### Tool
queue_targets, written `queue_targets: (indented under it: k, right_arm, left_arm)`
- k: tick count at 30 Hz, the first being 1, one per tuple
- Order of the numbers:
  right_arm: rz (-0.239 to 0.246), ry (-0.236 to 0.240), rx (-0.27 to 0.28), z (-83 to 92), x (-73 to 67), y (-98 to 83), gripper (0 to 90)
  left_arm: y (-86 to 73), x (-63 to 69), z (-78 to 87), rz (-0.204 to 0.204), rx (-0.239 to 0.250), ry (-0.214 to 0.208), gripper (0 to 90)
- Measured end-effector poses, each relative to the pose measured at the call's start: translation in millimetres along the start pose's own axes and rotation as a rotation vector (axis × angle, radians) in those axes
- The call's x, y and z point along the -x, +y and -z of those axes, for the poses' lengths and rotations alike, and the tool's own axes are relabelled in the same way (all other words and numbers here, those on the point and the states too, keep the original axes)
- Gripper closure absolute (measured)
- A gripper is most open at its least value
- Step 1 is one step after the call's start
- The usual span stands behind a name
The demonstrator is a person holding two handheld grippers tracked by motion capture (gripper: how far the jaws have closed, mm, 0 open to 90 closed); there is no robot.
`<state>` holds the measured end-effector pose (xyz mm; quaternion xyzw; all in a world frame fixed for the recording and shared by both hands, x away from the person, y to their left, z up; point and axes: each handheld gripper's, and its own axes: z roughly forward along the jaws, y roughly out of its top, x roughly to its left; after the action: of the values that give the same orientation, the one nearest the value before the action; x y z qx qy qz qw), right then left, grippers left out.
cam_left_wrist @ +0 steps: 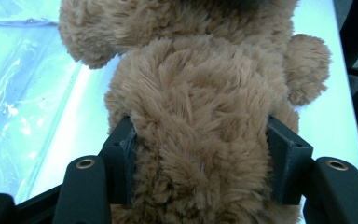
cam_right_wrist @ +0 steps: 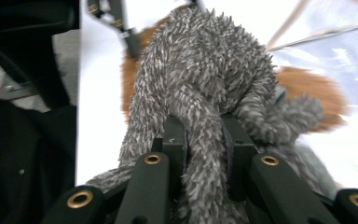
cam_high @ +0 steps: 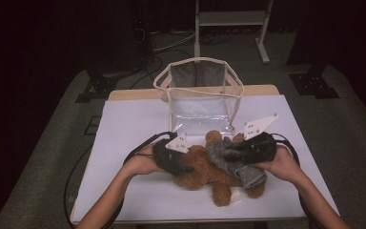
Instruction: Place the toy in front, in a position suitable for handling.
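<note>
A brown teddy bear (cam_high: 201, 172) lies on the white-covered table (cam_high: 128, 124), in front of the clear bag. My left gripper (cam_high: 185, 168) comes in from the left and is shut on it; in the left gripper view the gripper (cam_left_wrist: 200, 144) has both pads pressed into the furry body (cam_left_wrist: 200, 84). A grey plush toy (cam_high: 249, 176) lies across the bear's right side. My right gripper (cam_high: 231, 149) is shut on the grey plush; in the right gripper view the gripper (cam_right_wrist: 204, 135) pinches a shaggy grey limb (cam_right_wrist: 200, 60), with the brown bear (cam_right_wrist: 307, 86) behind it.
A clear plastic bag with beige trim (cam_high: 195, 61) stands open at the back centre of the table, just beyond the toys; its clear plastic (cam_left_wrist: 18, 93) lies left of the bear. The table's edges drop to a dim floor with cables and a white frame (cam_high: 231, 19).
</note>
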<state>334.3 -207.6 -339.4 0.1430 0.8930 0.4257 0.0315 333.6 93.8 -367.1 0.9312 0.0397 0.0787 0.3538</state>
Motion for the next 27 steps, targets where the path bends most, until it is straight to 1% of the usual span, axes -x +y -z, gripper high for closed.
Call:
queue_targets:
  k: [2,3,4,6,8,9,11,13,14,16,17,18,19,20,21,22,23,24,26,27]
  right_arm:
    - [-0.023,-0.034,0.009,9.9,8.9,0.7,74.6]
    - [-0.042,-0.039,0.010,12.8,13.9,-0.5,74.6]
    - [-0.058,-0.039,0.006,13.0,18.2,-2.5,74.5]
    - [-0.078,-0.012,-0.010,5.4,21.2,-7.8,74.5]
    - [-0.073,0.009,-0.012,-6.2,16.7,-11.8,74.5]
    - [-0.072,0.021,-0.008,-11.1,13.2,-13.3,74.6]
    - [-0.055,0.022,-0.001,-17.0,4.2,-15.4,74.7]
    - [-0.050,0.028,0.022,-18.2,-3.6,-19.8,74.9]
    - [-0.048,0.027,0.025,-18.2,-7.2,-22.6,75.0]
    - [-0.048,0.031,0.031,-16.2,-13.7,-27.6,75.2]
    - [-0.046,0.034,0.034,-15.2,-16.0,-29.2,75.2]
    - [-0.043,0.035,0.033,-14.4,-18.2,-29.8,75.1]
    - [-0.038,0.032,0.026,-13.6,-20.4,-29.5,75.1]
    - [-0.032,0.031,0.017,-12.6,-21.7,-28.2,75.1]
    - [-0.022,0.028,0.008,-11.1,-22.3,-26.0,75.0]
    - [-0.004,0.017,0.004,-8.4,-22.1,-22.9,75.0]
    - [0.005,0.011,0.001,-5.3,-19.9,-19.5,75.0]
    - [0.000,0.010,-0.003,-2.8,-16.5,-15.7,74.9]
    - [-0.006,0.005,0.007,0.9,-6.3,-8.8,75.0]
    - [-0.017,0.004,0.012,1.8,-0.8,-5.4,74.9]
  left_arm:
    - [-3.7,1.3,3.4,0.003,0.004,0.007,38.4]
    - [-5.5,1.5,5.6,0.001,0.003,0.010,38.4]
    - [-7.2,1.2,7.8,0.000,0.002,0.013,38.4]
    - [-10.2,0.0,12.3,-0.005,-0.003,0.026,38.4]
    - [-12.5,-1.5,15.2,-0.003,-0.016,0.029,38.1]
    - [-13.5,-1.6,15.7,0.010,-0.014,0.019,37.2]
    - [-13.5,-2.2,16.9,0.029,-0.011,-0.002,30.4]
    - [-12.5,-2.8,16.9,0.071,0.009,-0.031,21.1]
    - [-11.6,-3.3,16.8,0.080,0.023,-0.037,17.8]
    - [-9.0,-4.8,16.1,0.119,0.063,-0.049,14.4]
    - [-7.7,-5.3,14.3,0.135,0.067,-0.055,14.5]
    - [-6.6,-4.9,10.9,0.141,0.059,-0.065,15.9]
    - [-6.2,-3.9,7.7,0.137,0.046,-0.083,21.1]
    - [-5.9,-1.9,5.0,0.135,0.039,-0.079,23.9]
    - [-5.8,-0.3,4.7,0.131,0.033,-0.071,29.0]
    - [-5.7,0.7,5.2,0.115,0.033,-0.064,32.7]
    - [-5.9,1.5,5.2,0.109,0.031,-0.056,36.0]
    - [-6.5,2.3,4.9,0.103,0.029,-0.055,38.4]
    - [-7.4,4.7,4.2,0.092,0.038,-0.056,41.1]
    - [-7.5,5.7,4.6,0.081,0.038,-0.060,41.6]
